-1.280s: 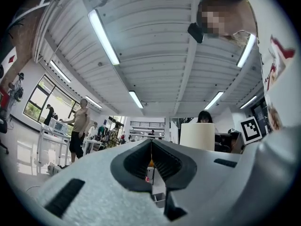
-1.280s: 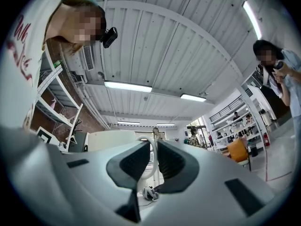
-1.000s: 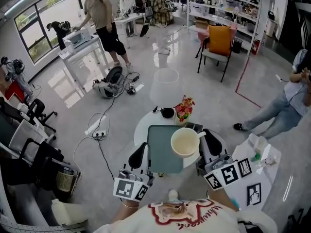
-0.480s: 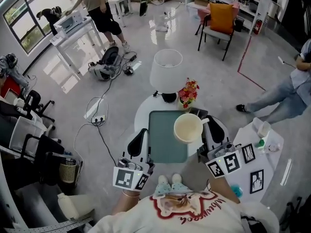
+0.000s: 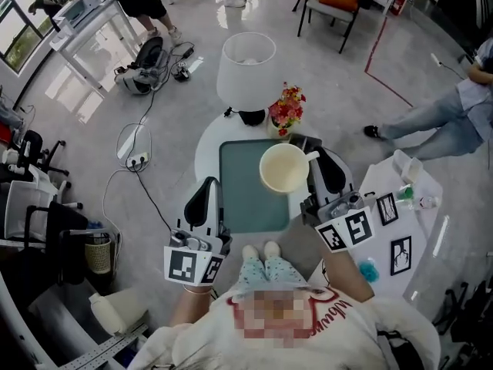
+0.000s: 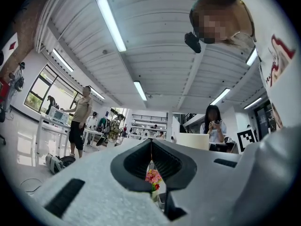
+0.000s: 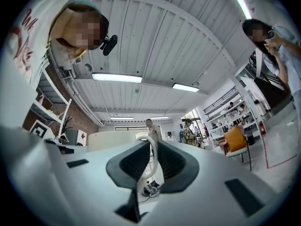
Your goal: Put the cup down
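Note:
A cream cup (image 5: 283, 168) hangs above the far right corner of the teal tray (image 5: 245, 199) on the round white table (image 5: 203, 146). My right gripper (image 5: 314, 159) is shut on its handle, which shows as a white loop (image 7: 151, 166) pinched between the jaws; the cup's body (image 7: 116, 140) lies to the left of them. At the tray's left edge my left gripper (image 5: 208, 187) is shut with nothing in it. In the left gripper view the jaws (image 6: 151, 146) meet, and the cup (image 6: 193, 141) shows to their right.
A white lamp (image 5: 246, 66) and a pot of red and yellow flowers (image 5: 286, 108) stand at the table's far side. A white side table (image 5: 394, 233) with marker cards is at the right. Cables and a bag lie on the floor at the left; a seated person is at the far right.
The cup and right gripper have moved forward from the tray's right edge towards its far right corner. The head view has tilted, so everything sits higher in frame.

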Action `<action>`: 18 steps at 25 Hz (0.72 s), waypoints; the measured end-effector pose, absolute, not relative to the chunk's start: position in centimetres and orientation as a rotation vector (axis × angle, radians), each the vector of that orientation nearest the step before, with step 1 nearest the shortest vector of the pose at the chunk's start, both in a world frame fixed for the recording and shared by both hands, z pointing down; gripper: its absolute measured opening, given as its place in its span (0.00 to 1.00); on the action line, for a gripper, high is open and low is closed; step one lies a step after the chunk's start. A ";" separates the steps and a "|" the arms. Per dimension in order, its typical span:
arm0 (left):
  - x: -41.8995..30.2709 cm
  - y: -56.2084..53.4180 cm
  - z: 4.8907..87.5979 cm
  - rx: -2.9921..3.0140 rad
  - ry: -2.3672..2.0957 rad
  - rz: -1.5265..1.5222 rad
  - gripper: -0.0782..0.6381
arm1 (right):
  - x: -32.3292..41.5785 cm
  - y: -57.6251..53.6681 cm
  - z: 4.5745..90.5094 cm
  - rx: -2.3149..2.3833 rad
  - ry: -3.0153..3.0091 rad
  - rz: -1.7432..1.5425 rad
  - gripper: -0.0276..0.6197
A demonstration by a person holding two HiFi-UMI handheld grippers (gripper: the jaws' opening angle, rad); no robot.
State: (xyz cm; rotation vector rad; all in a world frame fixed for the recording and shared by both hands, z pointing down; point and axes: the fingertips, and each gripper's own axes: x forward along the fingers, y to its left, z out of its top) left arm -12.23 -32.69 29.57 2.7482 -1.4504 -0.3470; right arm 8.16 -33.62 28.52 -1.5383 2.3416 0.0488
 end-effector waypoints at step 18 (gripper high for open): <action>-12.0 -35.3 35.1 2.731 -1.416 -0.297 0.13 | 8.0 -36.3 36.6 -1.581 2.376 0.004 0.13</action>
